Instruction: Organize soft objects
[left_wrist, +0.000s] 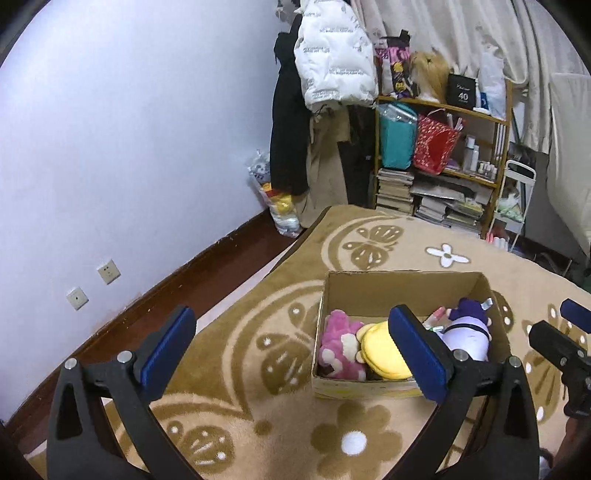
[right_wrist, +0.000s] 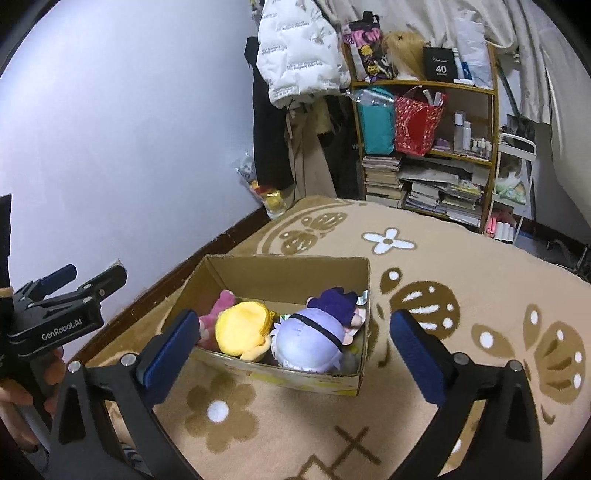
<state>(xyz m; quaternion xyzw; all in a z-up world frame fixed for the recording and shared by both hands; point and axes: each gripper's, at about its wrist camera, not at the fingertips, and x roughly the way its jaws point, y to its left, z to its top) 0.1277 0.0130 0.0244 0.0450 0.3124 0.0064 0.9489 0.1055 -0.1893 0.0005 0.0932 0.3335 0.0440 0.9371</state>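
Observation:
A cardboard box (left_wrist: 402, 284) (right_wrist: 288, 269) sits on the patterned rug. Inside lie a pink plush (left_wrist: 338, 347) (right_wrist: 212, 314), a yellow plush (left_wrist: 380, 350) (right_wrist: 242, 328) and a purple-and-white plush (left_wrist: 467, 328) (right_wrist: 314, 339). My left gripper (left_wrist: 295, 350) is open and empty, held above the rug just left of the box front. My right gripper (right_wrist: 295, 354) is open and empty, held over the box's near edge. The left gripper also shows in the right wrist view (right_wrist: 85, 280); the right gripper shows at the edge of the left wrist view (left_wrist: 565, 332).
The tan rug (left_wrist: 258, 424) (right_wrist: 461, 266) covers the floor. A wooden shelf (left_wrist: 443, 155) (right_wrist: 424, 147) with bags, books and bottles stands at the back. Coats (left_wrist: 332, 55) hang beside it. A plastic bag (left_wrist: 280, 206) lies by the wall.

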